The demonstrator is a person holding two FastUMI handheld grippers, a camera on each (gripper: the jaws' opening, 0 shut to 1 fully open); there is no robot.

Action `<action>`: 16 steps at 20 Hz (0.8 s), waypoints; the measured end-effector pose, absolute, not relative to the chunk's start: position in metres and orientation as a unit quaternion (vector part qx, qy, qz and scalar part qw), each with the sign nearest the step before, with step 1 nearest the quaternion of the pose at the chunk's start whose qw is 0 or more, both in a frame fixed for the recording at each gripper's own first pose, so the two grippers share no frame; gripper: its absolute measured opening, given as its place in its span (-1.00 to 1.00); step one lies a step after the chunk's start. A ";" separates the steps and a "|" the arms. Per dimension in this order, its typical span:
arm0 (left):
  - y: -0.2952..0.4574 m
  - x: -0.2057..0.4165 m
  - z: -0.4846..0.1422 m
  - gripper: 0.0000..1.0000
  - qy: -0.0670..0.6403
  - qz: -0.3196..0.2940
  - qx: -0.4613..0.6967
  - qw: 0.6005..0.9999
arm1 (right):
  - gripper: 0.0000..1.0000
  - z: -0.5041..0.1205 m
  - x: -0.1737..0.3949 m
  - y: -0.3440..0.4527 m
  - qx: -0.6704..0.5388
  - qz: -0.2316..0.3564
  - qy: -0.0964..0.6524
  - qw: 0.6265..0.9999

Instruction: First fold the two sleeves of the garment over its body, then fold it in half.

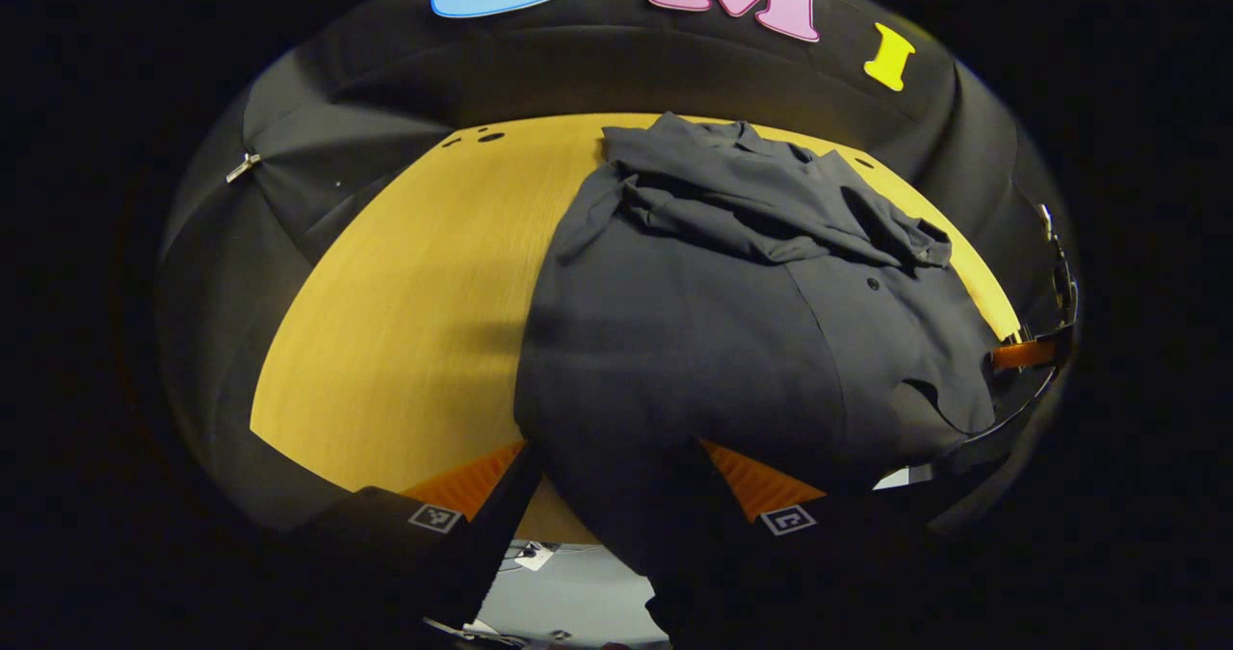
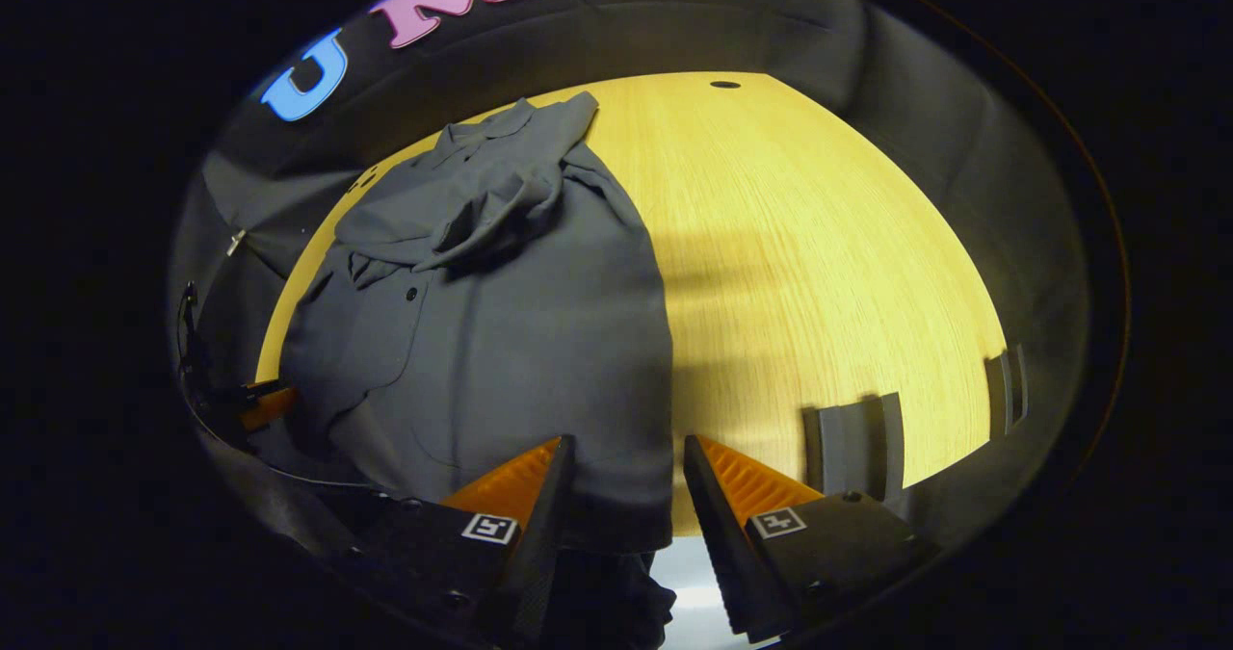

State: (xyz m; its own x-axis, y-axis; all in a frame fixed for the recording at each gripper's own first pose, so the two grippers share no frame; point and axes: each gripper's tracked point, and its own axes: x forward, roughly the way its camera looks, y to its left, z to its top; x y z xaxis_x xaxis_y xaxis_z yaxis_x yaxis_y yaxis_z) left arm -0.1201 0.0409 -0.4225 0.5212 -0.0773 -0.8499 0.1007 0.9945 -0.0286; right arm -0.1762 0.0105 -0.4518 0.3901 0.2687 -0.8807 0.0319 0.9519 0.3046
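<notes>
A dark grey buttoned shirt (image 1: 694, 323) lies on the yellow wooden table (image 1: 405, 323), collar at the far end. Both sleeves (image 1: 761, 207) are bunched across its upper body. The hem hangs over the near table edge. My left gripper (image 1: 615, 448) is open at that edge, with the hem's left part lying between its wide-apart fingers. In the right gripper view the shirt (image 2: 501, 332) fills the left half of the table (image 2: 828, 265). My right gripper (image 2: 628, 438) is open around the hem's right corner. Each gripper also appears in the other's view, the right gripper (image 1: 1026, 351) and the left gripper (image 2: 265, 404).
Bare tabletop stretches on both sides of the shirt. Two grey brackets (image 2: 852, 443) (image 2: 1007, 385) clamp the near right table edge. Small holes (image 1: 491, 136) mark the far table corners. The black cloth wall encloses the table. Floor with cables (image 1: 539, 554) lies below the near edge.
</notes>
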 end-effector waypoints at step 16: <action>0.003 -0.060 -0.395 -0.89 0.467 -0.115 0.012 0.877 | -0.89 -0.429 -0.108 0.043 0.154 0.104 0.493 0.850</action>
State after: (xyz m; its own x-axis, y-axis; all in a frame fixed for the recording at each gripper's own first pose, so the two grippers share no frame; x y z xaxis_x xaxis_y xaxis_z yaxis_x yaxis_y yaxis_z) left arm -0.0596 0.0034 -0.3950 0.5371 -0.1901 -0.8218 0.2119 0.9734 -0.0867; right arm -0.1081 0.0429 -0.4291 0.4918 0.3282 -0.8065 -0.0248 0.9311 0.3638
